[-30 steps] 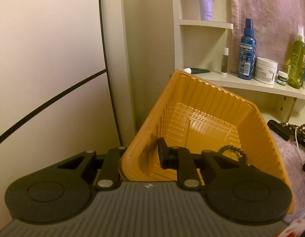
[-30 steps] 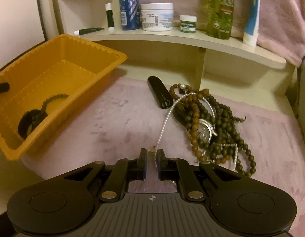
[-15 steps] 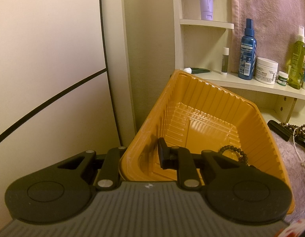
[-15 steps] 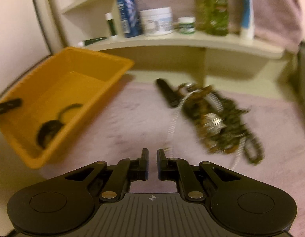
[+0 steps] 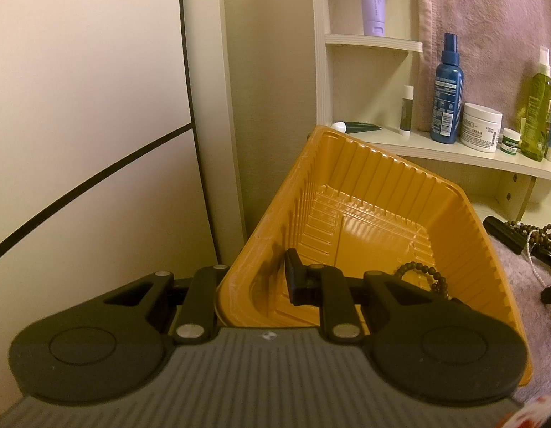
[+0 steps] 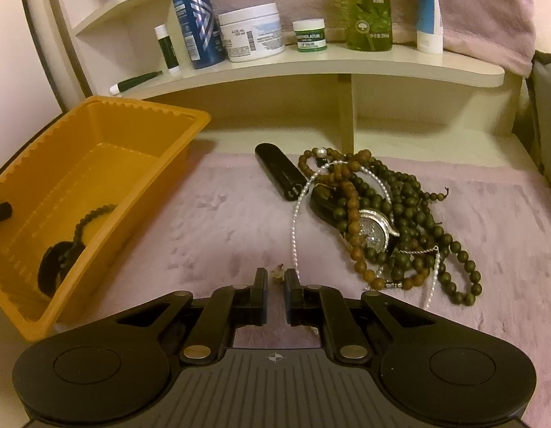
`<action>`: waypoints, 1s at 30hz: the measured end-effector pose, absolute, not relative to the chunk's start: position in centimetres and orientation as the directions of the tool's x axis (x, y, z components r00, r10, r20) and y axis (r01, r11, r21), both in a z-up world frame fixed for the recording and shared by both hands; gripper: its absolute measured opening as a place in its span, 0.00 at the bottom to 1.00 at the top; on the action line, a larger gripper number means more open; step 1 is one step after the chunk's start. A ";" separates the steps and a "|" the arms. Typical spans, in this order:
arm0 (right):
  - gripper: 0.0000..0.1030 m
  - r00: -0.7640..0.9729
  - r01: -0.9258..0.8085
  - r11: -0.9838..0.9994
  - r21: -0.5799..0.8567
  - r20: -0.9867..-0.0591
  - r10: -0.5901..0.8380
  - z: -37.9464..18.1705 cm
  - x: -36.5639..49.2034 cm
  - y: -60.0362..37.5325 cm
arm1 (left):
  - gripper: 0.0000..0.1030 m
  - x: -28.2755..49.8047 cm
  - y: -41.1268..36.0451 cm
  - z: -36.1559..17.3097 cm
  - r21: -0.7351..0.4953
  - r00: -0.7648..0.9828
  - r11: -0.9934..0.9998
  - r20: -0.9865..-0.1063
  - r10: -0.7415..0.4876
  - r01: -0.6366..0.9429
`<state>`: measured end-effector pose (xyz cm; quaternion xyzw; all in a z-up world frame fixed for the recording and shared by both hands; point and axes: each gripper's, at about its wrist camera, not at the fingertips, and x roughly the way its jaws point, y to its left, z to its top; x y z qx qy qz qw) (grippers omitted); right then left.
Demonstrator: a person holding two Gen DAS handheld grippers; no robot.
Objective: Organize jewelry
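Observation:
An orange plastic tray (image 5: 364, 178) stands tilted at the left, and my left gripper (image 5: 254, 281) is shut on its near wall, one finger (image 5: 293, 278) inside. A dark bead bracelet (image 5: 418, 271) lies in the tray. In the right wrist view the tray (image 6: 133, 105) also holds a black band (image 6: 58, 267). A tangled pile of bead necklaces (image 6: 411, 214) with a silver watch (image 6: 373, 230) lies on the purple cloth. A pearl strand (image 6: 293, 228) runs from the pile to my right gripper (image 6: 276, 285). Its jaws stand slightly apart, with the strand's clasp just ahead of the tips.
A black case (image 6: 279, 174) lies beside the pile. The shelf (image 6: 311, 64) behind carries bottles, jars and tubes above the cloth. A pink towel (image 5: 489, 35) hangs at the back. A wall panel (image 5: 97, 107) stands left of the tray.
The right wrist view swung and rolled, then settled. The pearl strand's clasp sat between the right fingertips before and now lies just ahead of them. The left gripper and tray have not moved.

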<state>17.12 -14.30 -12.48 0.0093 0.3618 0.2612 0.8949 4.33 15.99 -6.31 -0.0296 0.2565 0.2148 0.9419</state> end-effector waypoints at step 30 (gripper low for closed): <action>0.13 0.594 -0.561 0.821 0.101 -0.642 0.484 -11.3 15.6 -11.9 | 0.18 4.3 16.2 -6.2 0.047 0.779 0.908 -0.497 0.383 -0.417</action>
